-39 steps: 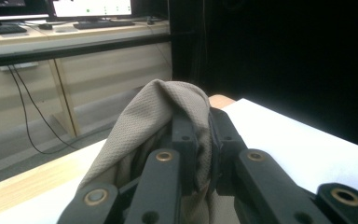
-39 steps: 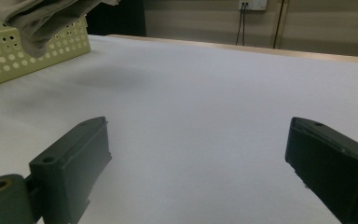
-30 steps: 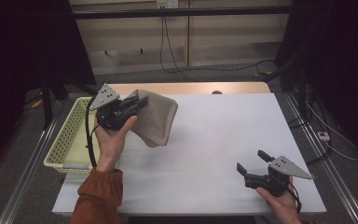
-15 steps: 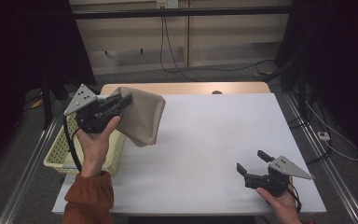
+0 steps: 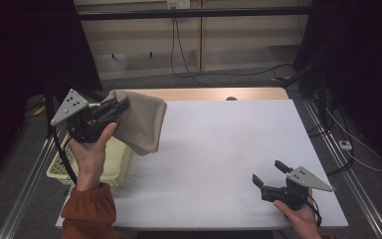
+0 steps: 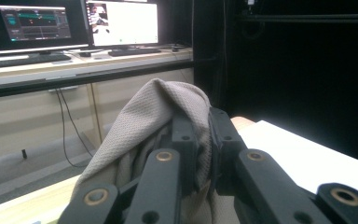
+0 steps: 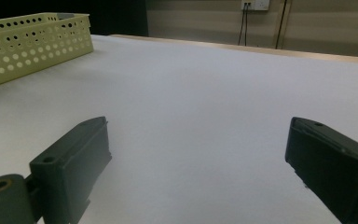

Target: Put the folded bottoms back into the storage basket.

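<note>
Carried leftward since the earlier frame, the left tool (image 5: pixel 121 106) holds a beige cloth (image 5: pixel 142 122) clamped above the yellow basket (image 5: pixel 112 167). Right tool (image 5: pixel 267 175) rests wide open on the bench (image 5: pixel 219 144).

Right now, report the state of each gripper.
Left gripper: shut on the beige cloth, held above the table.
Right gripper: open, holding nothing.

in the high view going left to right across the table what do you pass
yellow basket → beige cloth held up by the left tongs → bare white table → right tongs, jaws apart, near the front right corner
</note>
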`<control>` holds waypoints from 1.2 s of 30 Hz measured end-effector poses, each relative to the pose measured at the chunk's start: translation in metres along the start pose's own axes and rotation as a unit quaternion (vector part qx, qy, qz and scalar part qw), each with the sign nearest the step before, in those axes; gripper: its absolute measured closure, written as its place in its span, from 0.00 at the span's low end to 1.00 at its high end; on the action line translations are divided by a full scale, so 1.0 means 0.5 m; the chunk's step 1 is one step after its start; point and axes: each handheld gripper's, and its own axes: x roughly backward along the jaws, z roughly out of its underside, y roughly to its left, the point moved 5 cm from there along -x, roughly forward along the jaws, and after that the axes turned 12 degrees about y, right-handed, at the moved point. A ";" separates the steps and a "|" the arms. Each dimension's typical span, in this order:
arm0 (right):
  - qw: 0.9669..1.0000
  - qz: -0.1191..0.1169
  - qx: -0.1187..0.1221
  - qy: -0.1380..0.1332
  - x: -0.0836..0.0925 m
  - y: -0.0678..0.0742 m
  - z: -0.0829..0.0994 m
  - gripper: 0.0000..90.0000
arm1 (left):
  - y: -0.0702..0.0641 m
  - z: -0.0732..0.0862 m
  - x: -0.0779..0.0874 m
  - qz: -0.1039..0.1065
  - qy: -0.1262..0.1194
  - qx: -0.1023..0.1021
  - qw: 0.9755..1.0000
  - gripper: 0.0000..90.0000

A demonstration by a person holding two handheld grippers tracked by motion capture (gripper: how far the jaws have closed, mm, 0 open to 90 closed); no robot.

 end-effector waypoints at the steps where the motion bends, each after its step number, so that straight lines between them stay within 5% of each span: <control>1: 1.000 0.000 0.000 0.001 0.000 0.000 0.000 0.07 | 0.003 0.000 0.001 -0.004 0.003 -0.002 1.000 0.92; 21: 1.000 0.000 0.000 0.001 0.000 0.001 0.000 0.07 | 0.040 0.000 0.057 -0.033 -0.002 0.016 0.999 0.92; 36: 1.000 0.001 0.002 0.004 -0.002 0.003 0.000 0.07 | 0.095 0.038 0.107 -0.061 0.008 0.035 0.997 0.92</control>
